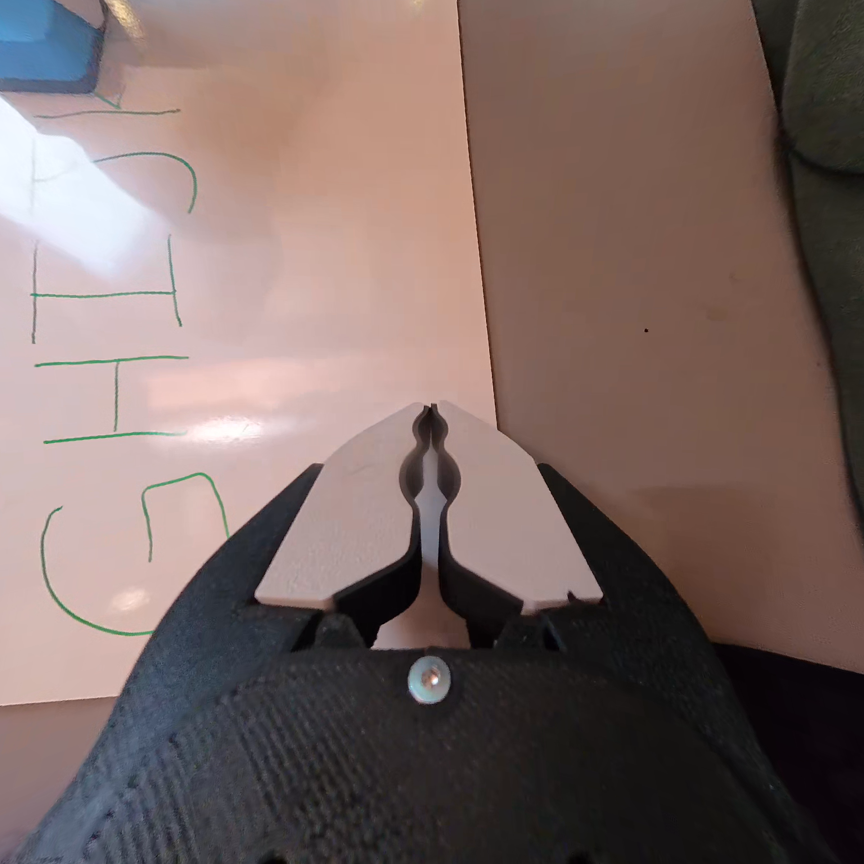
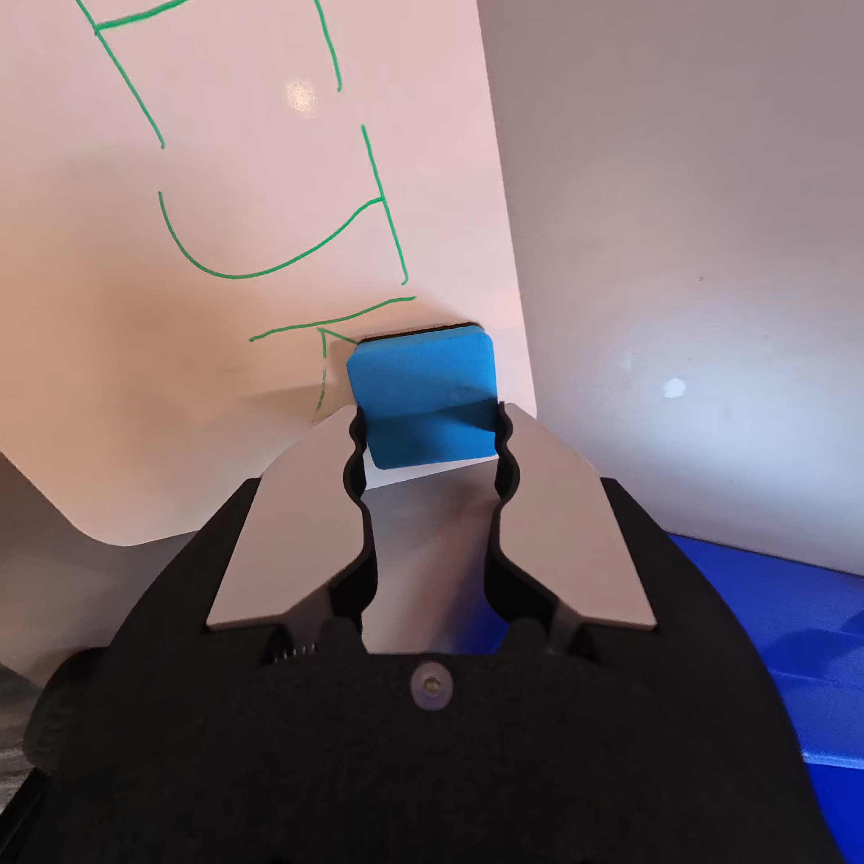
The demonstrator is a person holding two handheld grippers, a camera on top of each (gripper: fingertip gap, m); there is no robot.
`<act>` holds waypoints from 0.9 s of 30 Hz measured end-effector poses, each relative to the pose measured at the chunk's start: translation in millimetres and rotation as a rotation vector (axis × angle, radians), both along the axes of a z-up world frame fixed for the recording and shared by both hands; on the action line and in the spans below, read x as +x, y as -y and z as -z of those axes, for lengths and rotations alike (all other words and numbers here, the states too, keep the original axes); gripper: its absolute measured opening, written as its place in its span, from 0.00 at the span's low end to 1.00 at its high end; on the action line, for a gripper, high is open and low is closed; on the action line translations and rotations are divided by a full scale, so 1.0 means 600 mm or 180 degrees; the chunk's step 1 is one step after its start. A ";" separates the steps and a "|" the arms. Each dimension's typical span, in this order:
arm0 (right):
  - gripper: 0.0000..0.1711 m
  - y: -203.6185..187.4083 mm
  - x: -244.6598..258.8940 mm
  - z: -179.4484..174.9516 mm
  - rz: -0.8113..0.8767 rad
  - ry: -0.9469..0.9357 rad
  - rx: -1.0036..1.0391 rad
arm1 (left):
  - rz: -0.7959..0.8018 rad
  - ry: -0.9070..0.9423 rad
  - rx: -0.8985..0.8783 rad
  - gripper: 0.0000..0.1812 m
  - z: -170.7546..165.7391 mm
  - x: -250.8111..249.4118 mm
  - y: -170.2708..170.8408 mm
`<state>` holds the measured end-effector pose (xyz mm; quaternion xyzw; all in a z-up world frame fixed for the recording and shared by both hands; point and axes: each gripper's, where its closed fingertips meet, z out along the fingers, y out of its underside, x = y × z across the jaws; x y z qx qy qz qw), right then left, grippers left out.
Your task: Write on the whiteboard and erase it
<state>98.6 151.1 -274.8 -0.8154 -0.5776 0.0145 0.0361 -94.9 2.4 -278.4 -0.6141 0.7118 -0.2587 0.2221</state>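
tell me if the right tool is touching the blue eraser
Touching. The right wrist view shows the right tool with both fingertips pressed against the sides of the blue eraser, which sits on the whiteboard.

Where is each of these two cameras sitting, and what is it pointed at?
Left wrist view: on the left gripper, looking along its closed, empty fingers at the whiteboard edge and green writing.
Right wrist view: on the right gripper, looking along its fingers, which clamp the blue eraser on the whiteboard.
Shared: whiteboard, green writing, and the eraser, at the left view's top-left corner.
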 end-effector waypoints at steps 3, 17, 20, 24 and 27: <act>0.31 0.037 -0.007 -0.001 -0.0257 0.0051 -0.0129 | -0.0014 -0.0016 0.0008 0.00 0.000 0.000 0.000; 0.31 0.115 -0.026 0.000 -0.0579 0.0176 -0.0403 | -0.0029 -0.0080 0.0043 0.00 0.001 0.002 0.002; 0.31 0.086 -0.042 0.002 -0.0450 0.0209 -0.0236 | 0.0014 -0.0065 0.0024 0.00 0.001 0.005 0.007; 0.31 -0.015 -0.016 0.002 0.0131 0.0198 -0.0218 | -0.0010 -0.0054 0.0042 0.00 0.002 0.007 0.007; 0.31 0.050 -0.009 0.002 -0.0190 0.0378 -0.0433 | -0.0007 -0.0040 0.0020 0.00 0.001 0.007 0.006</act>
